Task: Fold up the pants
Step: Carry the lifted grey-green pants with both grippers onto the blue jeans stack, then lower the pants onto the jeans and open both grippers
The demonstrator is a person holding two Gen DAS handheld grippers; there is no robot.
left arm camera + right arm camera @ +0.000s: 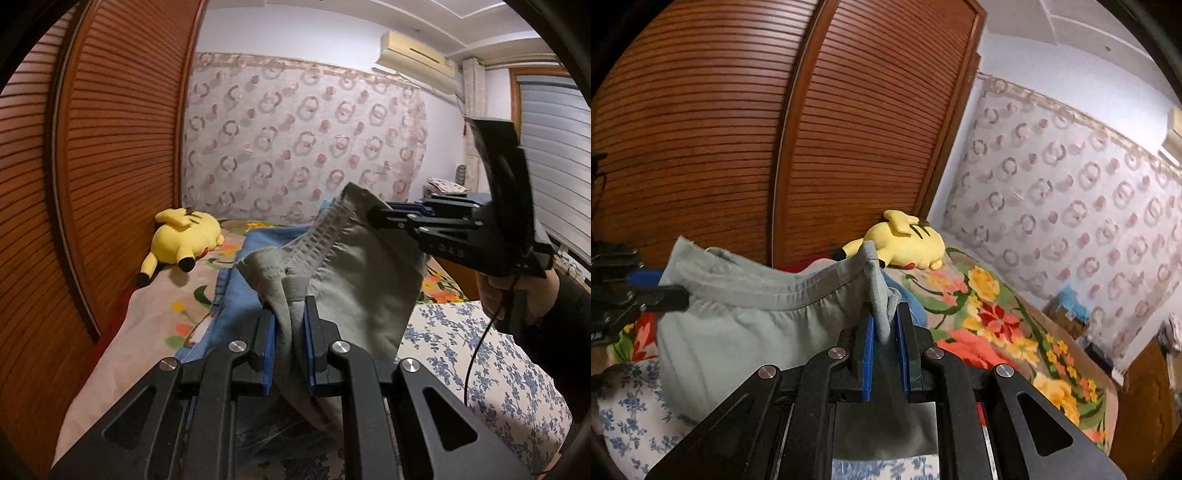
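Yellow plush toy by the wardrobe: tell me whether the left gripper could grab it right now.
Probably not. The left gripper is shut on the grey pants, which hang between it and the right gripper. The yellow plush toy lies uncovered on the bed, but the pants must go down first.

A louvred wooden wardrobe [92,155] fills nine to eleven o'clock in the left view, and a white wall hung with a ring-patterned drape [295,147] runs across twelve. An air conditioner [417,55] is mounted high at one o'clock, above a blinded window [554,147] at three. The bed [1015,325], covered in floral sheets, occupies the lower field, with even indoor light throughout.
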